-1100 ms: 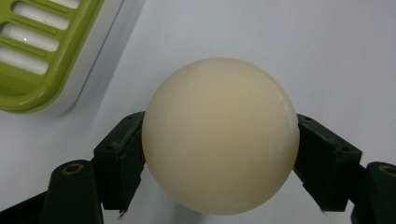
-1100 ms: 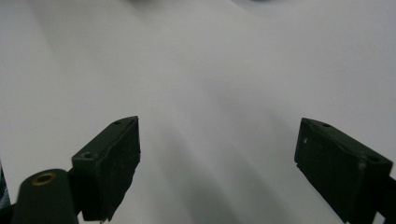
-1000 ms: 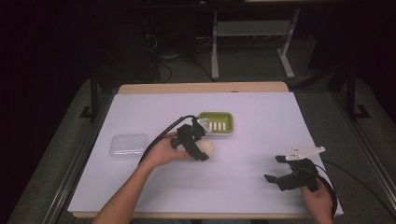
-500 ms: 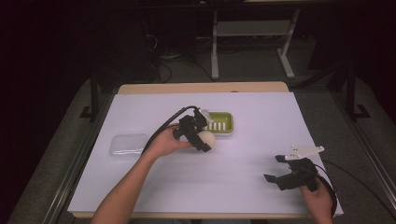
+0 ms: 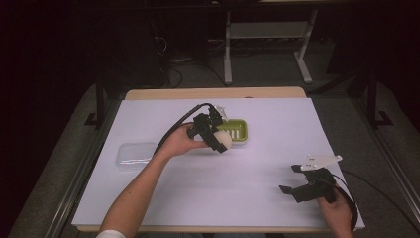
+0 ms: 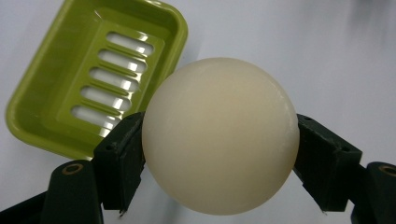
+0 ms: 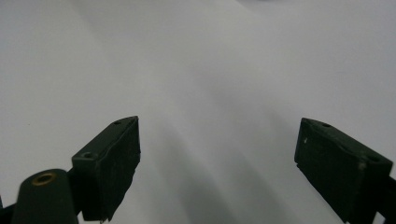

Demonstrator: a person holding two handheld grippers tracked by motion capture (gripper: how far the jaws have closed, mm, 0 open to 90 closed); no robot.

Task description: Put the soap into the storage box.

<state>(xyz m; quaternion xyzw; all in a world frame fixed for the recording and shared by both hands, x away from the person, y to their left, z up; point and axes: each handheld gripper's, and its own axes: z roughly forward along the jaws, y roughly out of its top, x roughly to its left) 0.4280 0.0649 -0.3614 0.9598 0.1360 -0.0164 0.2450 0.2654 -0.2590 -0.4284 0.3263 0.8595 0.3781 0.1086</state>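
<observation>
From above, the left tool [image 5: 214, 136] is carrying a cream ball [image 5: 223, 140] just beside the green dish [image 5: 238, 130]; the carry step seems under way. In the left gripper view its jaws are clamping the ball [image 6: 219, 135], the dish [image 6: 56, 107] lying left (next: centre over it, then release). In the right gripper view, the right tool [image 7: 217, 163] is resting with its jaws standing apart over bare counter [image 7: 210, 60], offering plenty of room.

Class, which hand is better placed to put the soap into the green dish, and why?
Left. Its tongs already grip the soap right beside the dish; the right tongs stand open, far off.
</observation>
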